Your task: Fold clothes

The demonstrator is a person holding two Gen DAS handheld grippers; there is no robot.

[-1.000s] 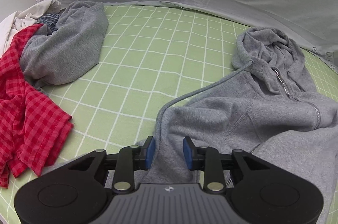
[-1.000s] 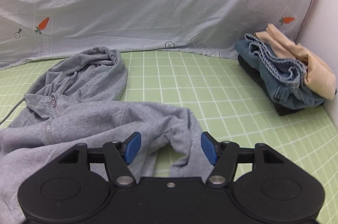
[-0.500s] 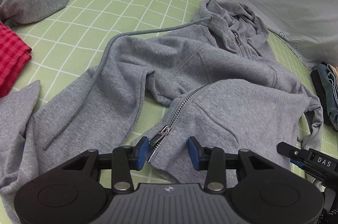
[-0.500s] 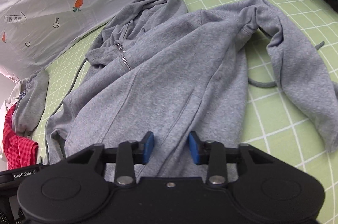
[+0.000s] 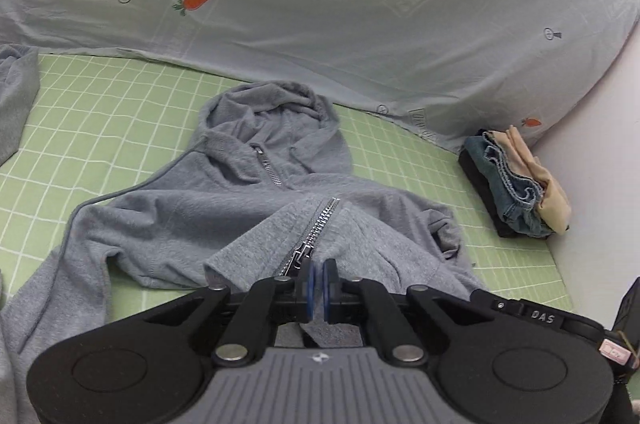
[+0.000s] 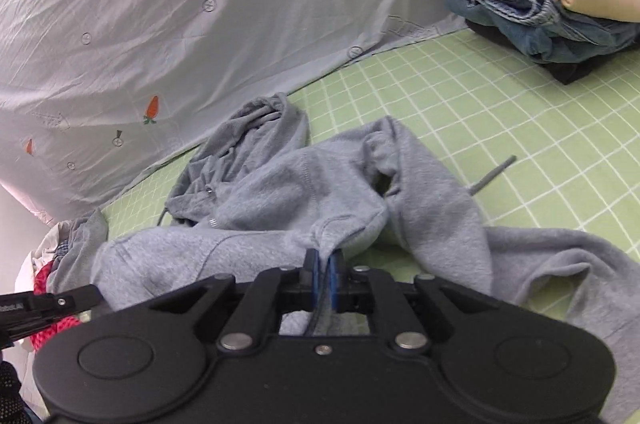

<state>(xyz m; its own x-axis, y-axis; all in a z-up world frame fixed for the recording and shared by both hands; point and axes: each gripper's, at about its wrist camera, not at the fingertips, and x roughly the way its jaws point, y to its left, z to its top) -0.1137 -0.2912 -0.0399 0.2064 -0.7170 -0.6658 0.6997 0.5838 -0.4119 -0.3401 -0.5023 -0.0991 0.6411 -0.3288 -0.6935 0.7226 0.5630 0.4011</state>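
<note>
A grey zip hoodie [image 5: 224, 212] lies spread on the green checked cover [image 5: 100, 111], hood [image 5: 276, 111] towards the back sheet. My left gripper [image 5: 319, 270] has its jaws closing tight on the hoodie's bottom hem, right beside the zipper [image 5: 316, 224], and the fabric is lifted there. In the right wrist view the same hoodie [image 6: 280, 183] is bunched, one sleeve [image 6: 440, 199] trailing right. My right gripper [image 6: 324, 260] has its jaws closing on a pinched fold of the hem, pads pressing the cloth.
A folded stack of jeans and beige cloth [image 5: 516, 183] sits at the back right by the wall, also the stack [image 6: 560, 11]. A loose pile with red checked fabric [image 6: 52, 264] lies far left. A carrot-print sheet [image 5: 320, 23] hangs behind.
Both grippers went from open to shut on the hoodie's hem and have lifted it. The views swung so the hood and the folded stack now show ahead.
</note>
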